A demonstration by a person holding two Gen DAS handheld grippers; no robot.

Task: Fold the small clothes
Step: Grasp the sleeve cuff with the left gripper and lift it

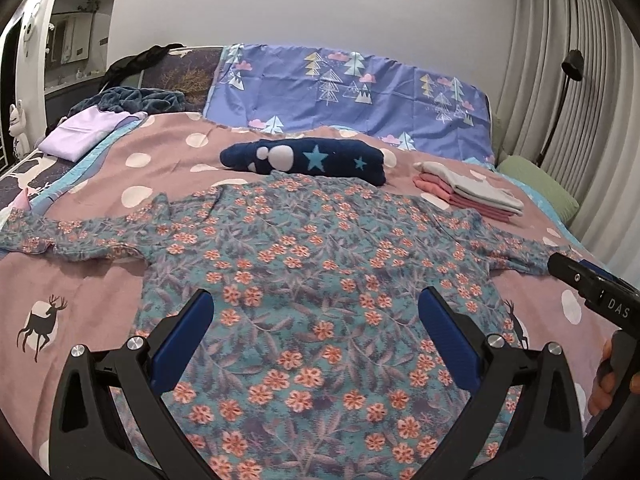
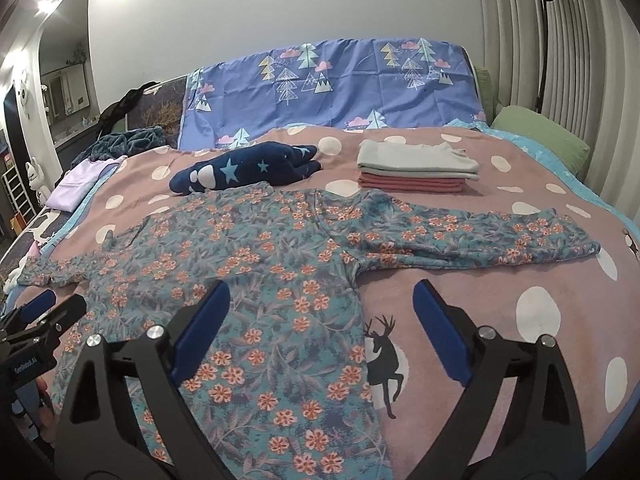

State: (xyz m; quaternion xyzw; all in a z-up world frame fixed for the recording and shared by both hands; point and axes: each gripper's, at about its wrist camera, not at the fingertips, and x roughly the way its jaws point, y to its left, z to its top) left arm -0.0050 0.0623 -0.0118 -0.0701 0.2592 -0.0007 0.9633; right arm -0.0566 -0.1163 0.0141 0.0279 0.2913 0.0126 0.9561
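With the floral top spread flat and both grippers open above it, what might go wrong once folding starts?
1. The floral top lies on a soft pink bedspread; a pinch at its hem may catch the bedspread too.
2. Its collar touches the navy star garment, which may be dragged along.
3. The right sleeve lies near the folded stack; a wide swing could disturb it.

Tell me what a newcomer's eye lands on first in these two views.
First, the floral long-sleeved top spread flat with both sleeves out across the pink dotted bedspread, between the open left gripper and open right gripper. Behind it lie a navy star-patterned bundle and, to the right, a neat stack of folded grey and pink clothes.
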